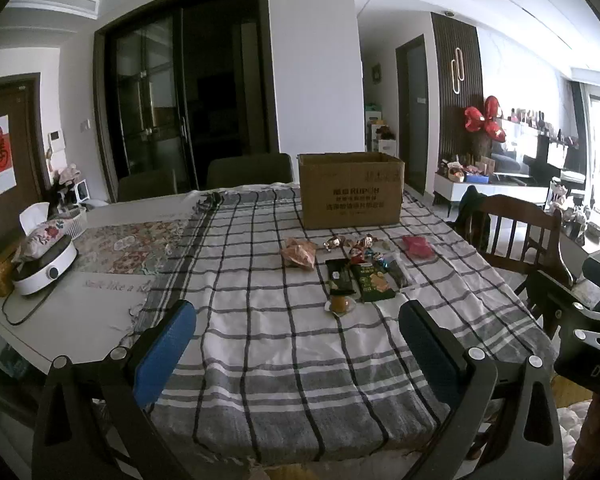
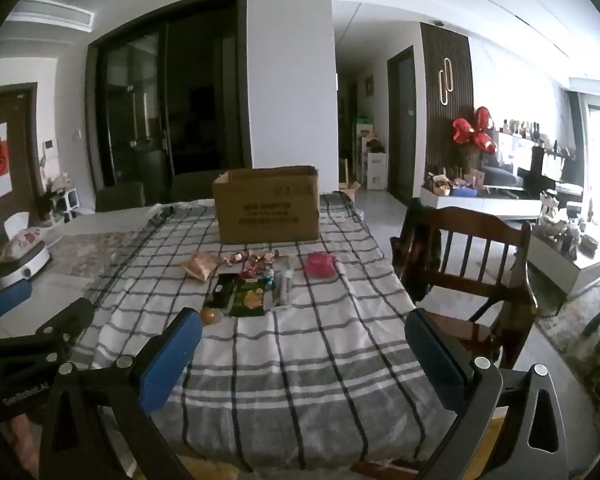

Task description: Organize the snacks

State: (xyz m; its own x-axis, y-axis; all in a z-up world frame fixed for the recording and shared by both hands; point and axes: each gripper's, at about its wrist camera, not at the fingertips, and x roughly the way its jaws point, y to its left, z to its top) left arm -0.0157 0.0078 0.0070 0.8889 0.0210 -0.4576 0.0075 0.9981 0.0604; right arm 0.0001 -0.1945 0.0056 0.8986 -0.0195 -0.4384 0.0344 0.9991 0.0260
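Dining table (image 1: 100, 320), draped with a grey-and-white checked cloth (image 1: 284, 360). Cardboard box (image 1: 350, 190), open-topped, stood at the cloth's far end and served as landmark. Wooden chair (image 2: 472, 264) stood to the right of the box, beside the table edge. White round appliance (image 1: 46, 266) sat well left of the box. Snacks lay clustered just in front of the box: tan packet (image 1: 300, 254), pink packet (image 1: 418, 246), dark green packet (image 1: 374, 282), black packet (image 1: 340, 276), wrapped candies (image 1: 358, 246), and small orange jelly cup (image 1: 340, 304) farthest from it. Left gripper (image 1: 296, 344) and right gripper (image 2: 300, 354) both hovered well short of the box, jaws spread wide, holding nothing.
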